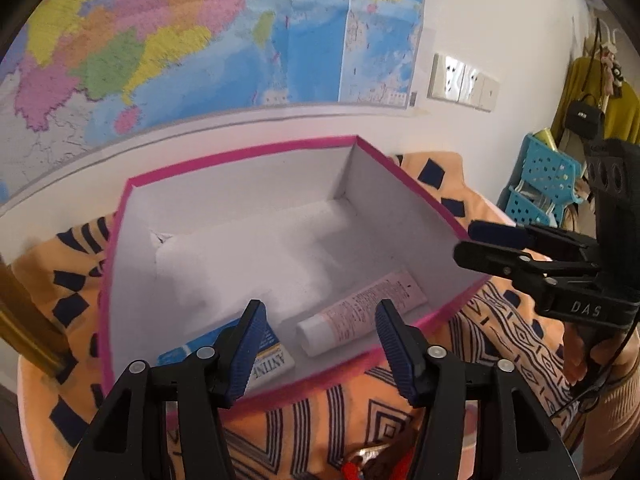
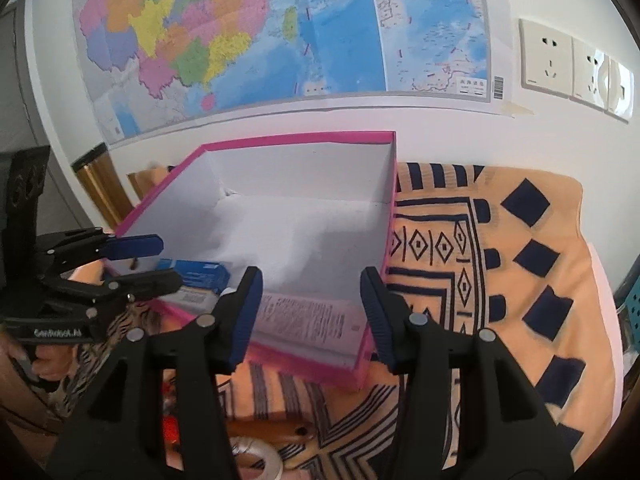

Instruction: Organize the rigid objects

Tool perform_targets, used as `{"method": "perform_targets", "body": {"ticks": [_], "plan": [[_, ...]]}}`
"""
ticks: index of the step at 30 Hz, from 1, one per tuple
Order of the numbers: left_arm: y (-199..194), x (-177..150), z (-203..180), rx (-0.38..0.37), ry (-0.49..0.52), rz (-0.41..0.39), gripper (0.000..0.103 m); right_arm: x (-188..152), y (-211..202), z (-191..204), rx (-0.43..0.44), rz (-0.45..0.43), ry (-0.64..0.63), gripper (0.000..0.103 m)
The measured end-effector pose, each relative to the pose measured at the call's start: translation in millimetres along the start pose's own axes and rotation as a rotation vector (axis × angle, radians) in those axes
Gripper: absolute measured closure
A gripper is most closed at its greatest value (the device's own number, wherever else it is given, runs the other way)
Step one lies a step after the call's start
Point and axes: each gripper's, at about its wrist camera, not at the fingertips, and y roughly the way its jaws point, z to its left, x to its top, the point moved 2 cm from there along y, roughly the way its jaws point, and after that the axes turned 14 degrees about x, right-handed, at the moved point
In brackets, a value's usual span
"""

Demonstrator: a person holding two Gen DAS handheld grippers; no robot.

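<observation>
Two grippers hang empty over the near edge of the pink-rimmed box (image 1: 132, 184), and my guess is that the step in hand is fetching the next loose item, so both should back off and drop toward whatever lies below their jaws rather than reach further in. Left gripper (image 1: 318, 344) stands half open with nothing between its blue pads; right gripper (image 2: 312, 312) is likewise half open and empty. Seen from the left gripper, the box sits just ahead, white inside and mostly bare. Ahead of the left gripper's right finger lies a pink tube (image 1: 362, 314) with a white cap, slanted along the near wall. Under its left finger lies a small blue-and-white carton (image 1: 268, 356). Beneath both tools, on the patterned orange cloth (image 2: 520, 248), small red and brown objects show, too cut off to name
</observation>
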Motion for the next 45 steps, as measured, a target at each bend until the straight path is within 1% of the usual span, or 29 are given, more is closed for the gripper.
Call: {"method": "perform_targets", "body": {"ticks": [4,6,8,12,13,19,24,27,28,32,34,37,40,45], "plan": [[-26.3,-14.0,4.9,-0.021,-0.004,-0.049,0.044,-11.1,-18.6,5.4,0.067,-0.014,0.015,0.047],[-33.1,-21.6,5.6,-0.042,-0.011,-0.046,0.043,-17.9,-26.1,8.2,0.093,-0.018,0.026,0.045],[-37.6,-30.4,4.5,-0.041,-0.008,-0.042,0.043,-25.2,-30.2,9.6,0.128,-0.012,0.046,0.044],[-37.2,-51.2,0.6,-0.049,-0.001,-0.001,0.043,-42.4,-30.7,17.1,0.157,0.025,0.06,0.044],[-35.9,-59.0,-0.8,-0.055,-0.004,0.02,0.043,-46.8,-29.6,20.0,0.159,0.037,0.056,0.044],[-29.7,-91.9,-7.2,-0.074,-0.003,0.101,0.043,-77.7,-11.7,39.4,0.183,0.14,0.034,0.044],[-26.4,-111.7,-8.6,-0.099,-0.012,0.158,0.043,-96.2,3.4,53.4,0.229,0.203,0.021,0.044],[-26.9,-120.8,-10.0,-0.117,-0.021,0.181,0.043,-102.3,12.0,59.0,0.236,0.228,0.017,0.045],[-27.4,-123.5,-11.3,-0.127,-0.023,0.186,0.043,-104.1,14.0,60.6,0.241,0.233,0.017,0.046],[-28.4,-126.9,-16.4,-0.153,-0.02,0.199,0.043,-108.7,22.7,64.9,0.246,0.255,0.017,0.056],[-27.6,-127.6,-18.9,-0.183,-0.024,0.209,0.043,-110.3,25.8,64.9,0.245,0.26,0.021,0.06],[-23.4,-128.1,-22.2,-0.198,-0.027,0.225,0.043,-112.9,28.0,63.2,0.24,0.269,0.029,0.063],[-21.0,-126.8,-25.3,-0.209,-0.03,0.228,0.043,-113.8,27.3,62.1,0.24,0.266,0.031,0.071],[-19.2,-126.2,-22.8,-0.218,-0.061,0.235,0.043,-114.0,25.7,62.1,0.224,0.26,0.019,0.072]]}}
